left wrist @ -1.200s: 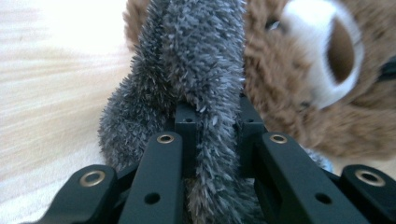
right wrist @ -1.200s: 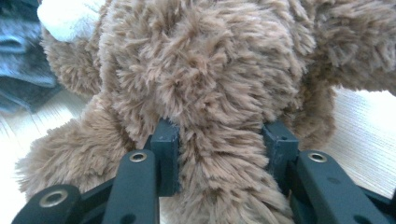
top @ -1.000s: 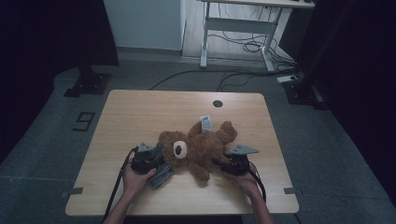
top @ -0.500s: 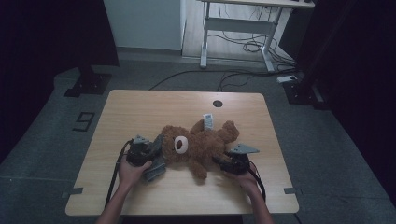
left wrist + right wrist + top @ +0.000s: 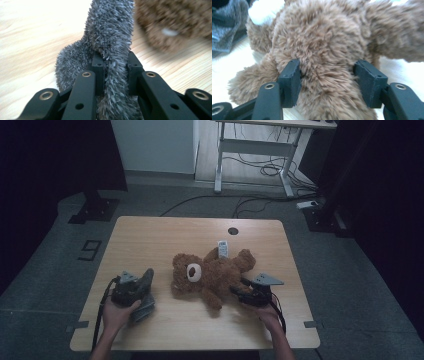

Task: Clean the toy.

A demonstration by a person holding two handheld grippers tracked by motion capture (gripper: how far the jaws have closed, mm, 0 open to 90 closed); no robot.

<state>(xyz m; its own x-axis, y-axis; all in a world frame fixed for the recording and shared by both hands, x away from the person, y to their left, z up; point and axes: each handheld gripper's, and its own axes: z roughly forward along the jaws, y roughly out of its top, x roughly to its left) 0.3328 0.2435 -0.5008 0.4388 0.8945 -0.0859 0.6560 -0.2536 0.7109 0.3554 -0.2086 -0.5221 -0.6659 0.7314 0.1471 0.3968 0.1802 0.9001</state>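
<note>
wooden table [image 5: 165, 237] on grey floor; left fingers [image 5: 115, 65] clamp grey cloth [image 5: 110, 32], right fingers [image 5: 325, 82] opening around teddy bear [image 5: 324, 42].

Lying on its back mid-table [image 5: 150, 232]: brown teddy bear [image 5: 212, 275]. Gripping a grey fuzzy cloth [image 5: 145, 292] just left of it: left gripper [image 5: 134, 287]. Opening against the bear's leg: right gripper [image 5: 240, 292].

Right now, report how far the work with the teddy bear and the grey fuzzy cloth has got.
Done: the grey cloth lies clear of the teddy bear. In hand: the left gripper is clamped on the cloth; the right gripper, jaws just opening, straddles the bear's body. Left: probably letting go of the bear.
</note>
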